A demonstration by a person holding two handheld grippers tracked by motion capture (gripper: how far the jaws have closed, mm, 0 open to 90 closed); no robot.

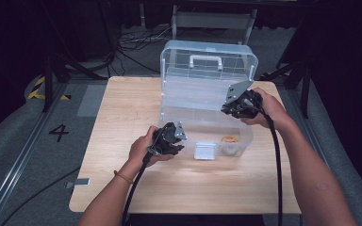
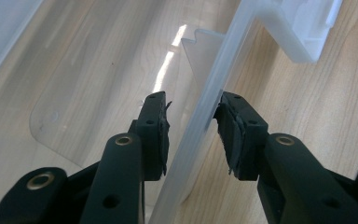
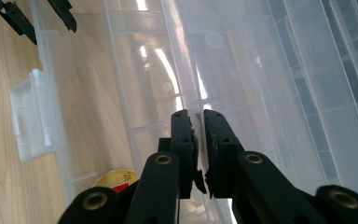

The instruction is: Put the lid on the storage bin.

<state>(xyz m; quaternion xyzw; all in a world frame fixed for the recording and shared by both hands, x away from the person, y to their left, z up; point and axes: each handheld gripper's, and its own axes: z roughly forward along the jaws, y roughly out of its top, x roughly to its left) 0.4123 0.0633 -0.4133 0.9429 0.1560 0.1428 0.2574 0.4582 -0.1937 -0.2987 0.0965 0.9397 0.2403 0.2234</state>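
Clear plastic box (image 1: 202,101) stands on the table (image 1: 122,108), toward its far side, lid raised behind it. The right gripper (image 1: 238,109) is at the box's right rim, jaws closed on that thin wall. The left gripper (image 1: 172,141) is at the box's front left corner, jaws apart, straddling the front wall without pressing it. A small yellow item (image 1: 228,140) lies inside the box, near the front latch (image 1: 204,150).

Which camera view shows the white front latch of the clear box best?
The right gripper view: the latch shows whole, hanging on the front wall against the wood. The high view shows it small and blurred. The left gripper view catches part of it at the top edge.
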